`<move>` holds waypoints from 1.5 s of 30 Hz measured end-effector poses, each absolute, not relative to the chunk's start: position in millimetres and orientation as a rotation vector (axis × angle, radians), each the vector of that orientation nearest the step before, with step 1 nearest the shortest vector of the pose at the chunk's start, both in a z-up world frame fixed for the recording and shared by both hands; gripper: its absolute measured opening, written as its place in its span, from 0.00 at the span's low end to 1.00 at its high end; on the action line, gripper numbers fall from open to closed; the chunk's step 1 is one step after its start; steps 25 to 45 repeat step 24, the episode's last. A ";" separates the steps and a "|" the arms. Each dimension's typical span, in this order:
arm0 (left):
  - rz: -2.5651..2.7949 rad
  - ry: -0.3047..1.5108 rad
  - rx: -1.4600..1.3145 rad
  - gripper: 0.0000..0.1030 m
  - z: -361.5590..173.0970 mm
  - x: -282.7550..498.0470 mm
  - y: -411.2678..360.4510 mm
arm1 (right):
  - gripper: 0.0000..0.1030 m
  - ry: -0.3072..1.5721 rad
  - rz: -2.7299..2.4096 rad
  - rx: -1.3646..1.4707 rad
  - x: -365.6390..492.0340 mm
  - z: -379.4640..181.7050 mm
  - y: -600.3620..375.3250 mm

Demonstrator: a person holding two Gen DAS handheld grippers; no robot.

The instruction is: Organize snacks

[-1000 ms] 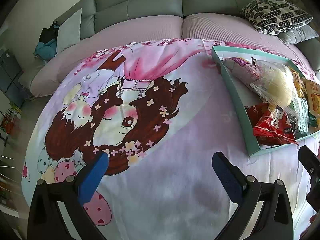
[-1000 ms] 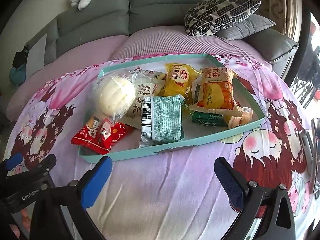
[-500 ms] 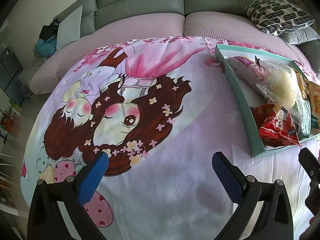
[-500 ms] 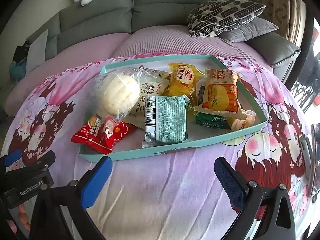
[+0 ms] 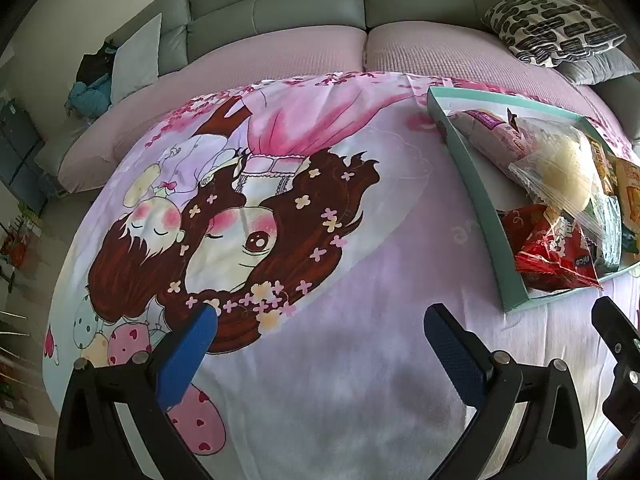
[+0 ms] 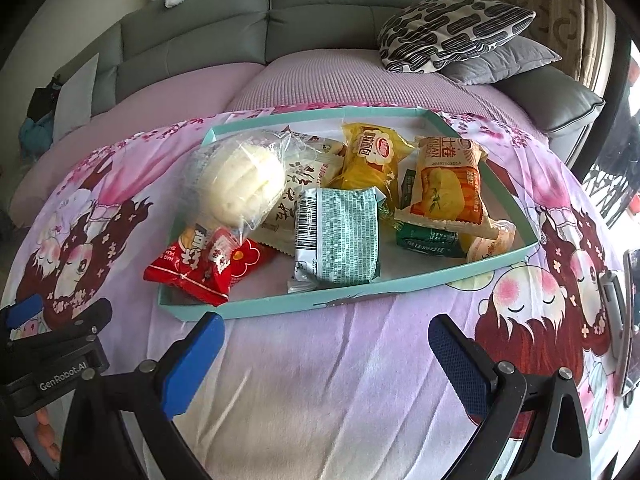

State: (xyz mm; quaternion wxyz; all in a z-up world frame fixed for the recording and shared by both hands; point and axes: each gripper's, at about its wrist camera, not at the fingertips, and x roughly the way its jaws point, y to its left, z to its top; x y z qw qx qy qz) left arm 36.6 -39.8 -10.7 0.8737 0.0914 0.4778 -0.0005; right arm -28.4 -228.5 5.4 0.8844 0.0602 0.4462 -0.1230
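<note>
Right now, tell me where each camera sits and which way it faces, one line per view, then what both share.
Left wrist: sits on the left tongs, low over the blanket, facing the sofa; its own open blue-padded fingers show, with the tray off to the right and part of the right tongs at the right edge.
Right wrist: sits on the right tongs, facing the tray of snacks head-on; its own open fingers show, the left tongs at lower left.
Shared: tray, red packet, bun, blanket, sofa, patterned pillow.
</note>
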 end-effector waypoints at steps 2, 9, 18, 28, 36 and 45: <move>-0.002 0.995 0.195 1.00 -10.4 36.2 -40.4 | 1.00 0.930 -0.255 0.125 -28.2 4.9 -228.4; 0.006 1.001 0.194 1.00 -11.8 37.3 -39.0 | 1.00 0.937 -0.255 0.120 -27.9 3.6 -227.5; 0.017 0.981 0.191 1.00 -8.2 34.8 -38.6 | 1.00 0.938 -0.264 0.124 -28.0 3.9 -228.8; 0.030 0.978 0.178 1.00 -6.9 35.9 -35.8 | 1.00 0.937 -0.264 0.124 -28.3 4.2 -229.3; 0.030 0.978 0.178 1.00 -6.9 35.9 -35.8 | 1.00 0.937 -0.264 0.124 -28.3 4.2 -229.3; 0.030 0.978 0.178 1.00 -6.9 35.9 -35.8 | 1.00 0.937 -0.264 0.124 -28.3 4.2 -229.3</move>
